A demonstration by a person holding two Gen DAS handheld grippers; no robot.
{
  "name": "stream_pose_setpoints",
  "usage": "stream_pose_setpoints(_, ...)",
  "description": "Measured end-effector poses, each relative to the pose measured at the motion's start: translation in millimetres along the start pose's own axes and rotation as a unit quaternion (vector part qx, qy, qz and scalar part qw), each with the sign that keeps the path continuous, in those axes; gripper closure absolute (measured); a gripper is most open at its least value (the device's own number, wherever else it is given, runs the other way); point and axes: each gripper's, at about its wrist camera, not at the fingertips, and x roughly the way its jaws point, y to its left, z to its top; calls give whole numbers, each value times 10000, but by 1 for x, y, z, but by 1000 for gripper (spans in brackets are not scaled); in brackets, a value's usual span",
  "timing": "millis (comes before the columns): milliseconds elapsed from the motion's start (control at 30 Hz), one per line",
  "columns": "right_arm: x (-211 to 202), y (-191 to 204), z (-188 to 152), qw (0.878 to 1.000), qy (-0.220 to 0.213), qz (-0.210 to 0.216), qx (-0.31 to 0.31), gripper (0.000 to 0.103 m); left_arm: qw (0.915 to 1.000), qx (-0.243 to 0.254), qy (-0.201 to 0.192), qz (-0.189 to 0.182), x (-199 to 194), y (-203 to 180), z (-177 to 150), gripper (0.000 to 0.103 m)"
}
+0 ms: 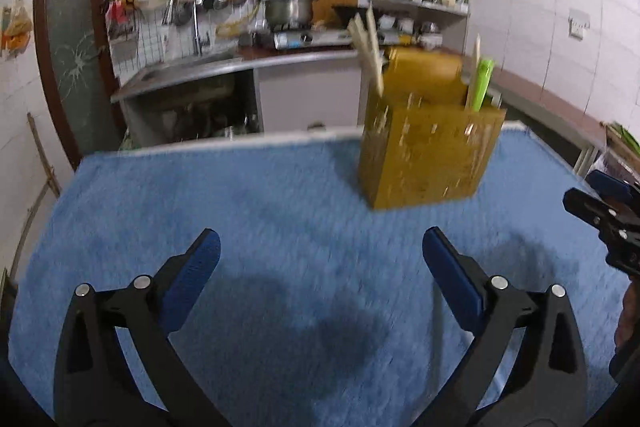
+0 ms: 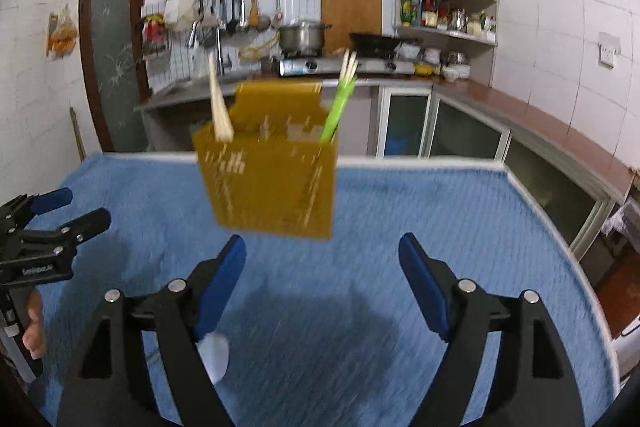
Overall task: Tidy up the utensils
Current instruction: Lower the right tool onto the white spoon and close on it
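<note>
Hovering over the blue cloth [image 1: 280, 211] that covered the table, the left gripper [image 1: 320, 247] had its jaws spread wide with nothing between them. The right gripper [image 2: 322, 253] was spread just as wide and equally empty, pointed at the yellow utensil holder [image 2: 276, 187] standing ahead of it on the cloth. In the left view the holder [image 1: 428, 151] sat toward the far right part of the table. Pale wooden chopsticks [image 2: 219, 107] leaned out of one side of the holder, and a green utensil [image 2: 338, 107] with more pale sticks stood in the other side.

A white object [image 2: 216, 351] lay on the cloth close under the right gripper's left finger; it was blurred, possibly a spoon, though that could not be told for certain. Judging by this, most utensils were already stowed and a pickup step was at hand. The next move would likely call for lowering the right gripper onto that white piece, closing on it, and carrying it to the holder.
</note>
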Motion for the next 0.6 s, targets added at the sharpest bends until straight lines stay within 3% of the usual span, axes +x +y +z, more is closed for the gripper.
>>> stream_pose_setpoints(100, 8, 7, -22, 9994, 317, 39, 141, 25, 9996, 32, 271, 57, 8, 6, -17, 5)
stream_pose_setpoints(333, 16, 34, -58, 9964, 818, 110, 175, 26, 9987, -45, 500, 50, 12, 25, -31, 5)
stream_pose_setpoints(533, 22, 59, -72, 9924, 1219, 168, 11, 26, 9969, -222, 754, -2, 23, 34, -34, 5)
stream_pose_setpoints(600, 25, 67, -76, 9908, 1347, 130, -83, 31, 9966, -211, 800, 4, 25, 36, -36, 5)
